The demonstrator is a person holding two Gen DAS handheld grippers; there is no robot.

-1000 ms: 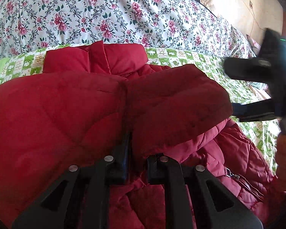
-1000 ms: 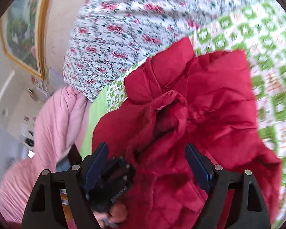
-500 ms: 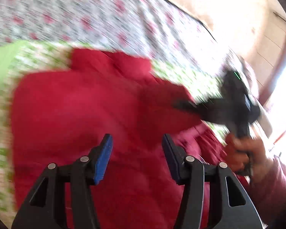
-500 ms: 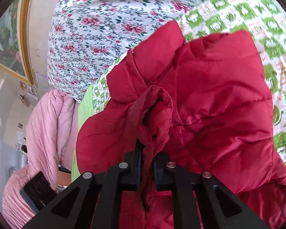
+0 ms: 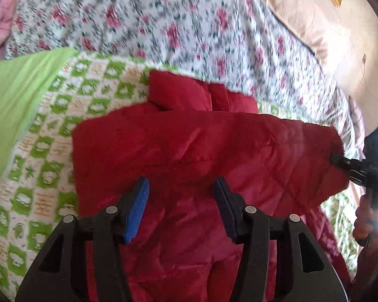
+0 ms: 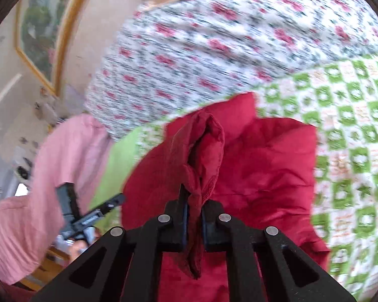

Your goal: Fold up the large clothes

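A red quilted jacket (image 5: 189, 156) lies on a green-and-white patterned blanket (image 5: 45, 151) on the bed. My left gripper (image 5: 181, 211) is open and empty, held just above the jacket's middle. My right gripper (image 6: 194, 216) is shut on the jacket's sleeve cuff (image 6: 204, 166) and holds it off the bed. In the left wrist view the right gripper (image 5: 340, 161) pinches the sleeve end at the far right, with the sleeve stretched out across the jacket. The jacket (image 6: 264, 176) shows bunched under the sleeve in the right wrist view, and the left gripper (image 6: 100, 211) is at the lower left there.
A floral duvet (image 5: 189, 25) is piled behind the jacket. A pink blanket (image 6: 37, 188) hangs at the bed's left side. A framed picture (image 6: 42, 30) hangs on the wall. A plain green sheet edge (image 5: 10, 100) borders the patterned blanket.
My left gripper let go of the jacket, opened and drew back. My right gripper closed on the sleeve cuff and pulled the sleeve out to the right.
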